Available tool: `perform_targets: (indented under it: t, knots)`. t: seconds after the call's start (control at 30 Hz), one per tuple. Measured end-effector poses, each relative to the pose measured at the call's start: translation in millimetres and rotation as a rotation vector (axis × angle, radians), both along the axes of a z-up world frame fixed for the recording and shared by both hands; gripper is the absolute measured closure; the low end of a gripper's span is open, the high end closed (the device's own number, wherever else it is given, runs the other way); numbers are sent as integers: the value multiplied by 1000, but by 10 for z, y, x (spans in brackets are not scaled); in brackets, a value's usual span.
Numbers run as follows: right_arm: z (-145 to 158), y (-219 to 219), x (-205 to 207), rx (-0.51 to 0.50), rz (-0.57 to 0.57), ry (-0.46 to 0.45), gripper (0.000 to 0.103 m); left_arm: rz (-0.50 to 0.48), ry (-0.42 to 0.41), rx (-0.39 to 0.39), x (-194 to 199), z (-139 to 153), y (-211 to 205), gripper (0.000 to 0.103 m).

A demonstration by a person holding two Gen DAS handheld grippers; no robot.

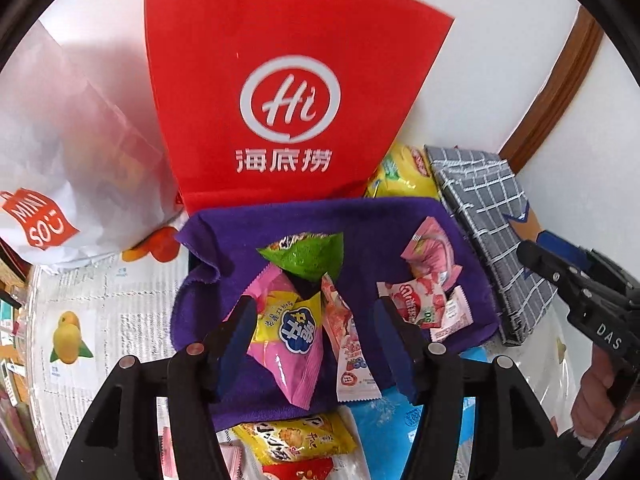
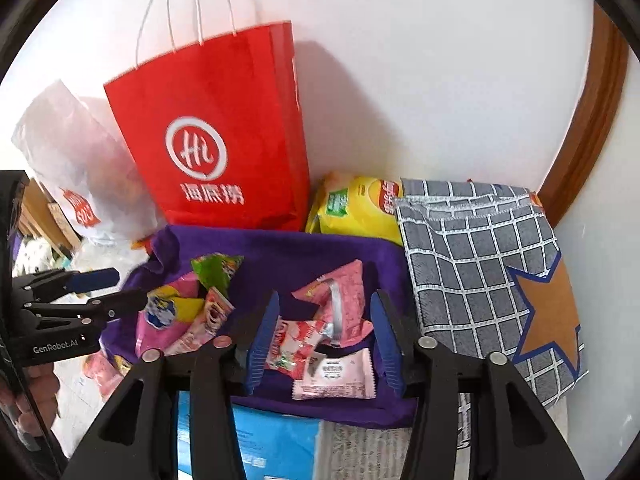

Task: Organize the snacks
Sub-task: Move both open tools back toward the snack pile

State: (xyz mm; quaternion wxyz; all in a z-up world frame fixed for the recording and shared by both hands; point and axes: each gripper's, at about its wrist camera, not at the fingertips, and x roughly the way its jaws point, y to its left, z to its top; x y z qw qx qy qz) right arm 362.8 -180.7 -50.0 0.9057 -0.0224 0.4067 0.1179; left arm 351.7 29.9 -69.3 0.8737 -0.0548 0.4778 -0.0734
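I look down on a purple cloth-lined basket [image 1: 360,216] against a white wall, with a red paper bag [image 1: 280,92] standing behind it. My left gripper [image 1: 324,332] hangs over the basket's left half, its jaws apart and clamping nothing; beneath them lie a pink and yellow snack packet [image 1: 284,332], a green packet [image 1: 308,256] and a slim strawberry packet [image 1: 348,348]. My right gripper [image 2: 326,340] hangs over the right half, jaws also apart and empty, above a red and white sweet packet [image 2: 296,344], a pink packet [image 2: 340,300] and a small pink sachet [image 2: 336,376]. A grey checked cloth [image 2: 472,264] lies to the right, a yellow crisp bag [image 2: 356,204] behind.
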Motion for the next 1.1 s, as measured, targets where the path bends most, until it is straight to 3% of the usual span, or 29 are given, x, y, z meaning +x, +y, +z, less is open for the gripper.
perform_targets:
  t: [0.17, 0.37, 0.5, 0.57, 0.7, 1.1]
  knots:
    - [25, -6, -218, 26, -31, 3, 52, -9, -38, -12, -114, 178, -1, 44]
    - [123, -46, -721, -20, -64, -105, 52, -20, -65, 22, -308, 401, -14, 44]
    - [146, -129, -1045, 52, -70, -71, 52, -17, -115, 61, -474, 602, 48, 44]
    - [127, -121, -1169, 59, -72, -46, 52, -15, -127, 45, -587, 668, 104, 42]
    - [11, -13, -1432, 30, -54, -27, 52, -38, -78, 41, -724, 597, 171, 41]
    - [-462, 695, -1768, 73, 33, 67, 52, 97, -15, 96, -1266, 137, 851, 41]
